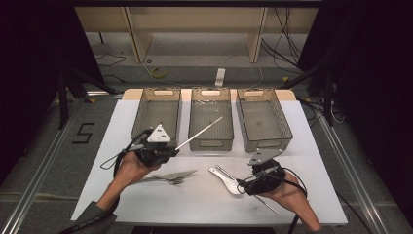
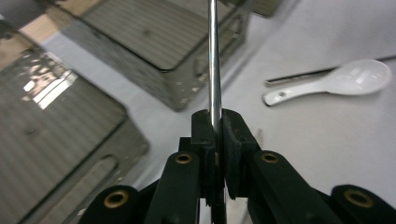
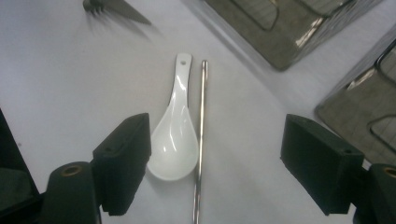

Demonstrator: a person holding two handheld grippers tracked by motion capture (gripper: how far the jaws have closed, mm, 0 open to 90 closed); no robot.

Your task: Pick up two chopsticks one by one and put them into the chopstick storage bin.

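**Left gripper clamps a chopstick, right hovers wide over the spoon**

High view: the left gripper [image 1: 168, 150] holds a thin steel chopstick [image 1: 199, 132] slanting over the middle basket [image 1: 210, 141].

Left gripper view: the jaws are pinched tight on the smooth rod.

Right gripper view: the right gripper [image 3: 215, 163] has its jaws wide apart, gripping nothing, over a glossy white spoon [image 3: 176, 135] and a second chopstick [image 3: 201, 140] just beside it.
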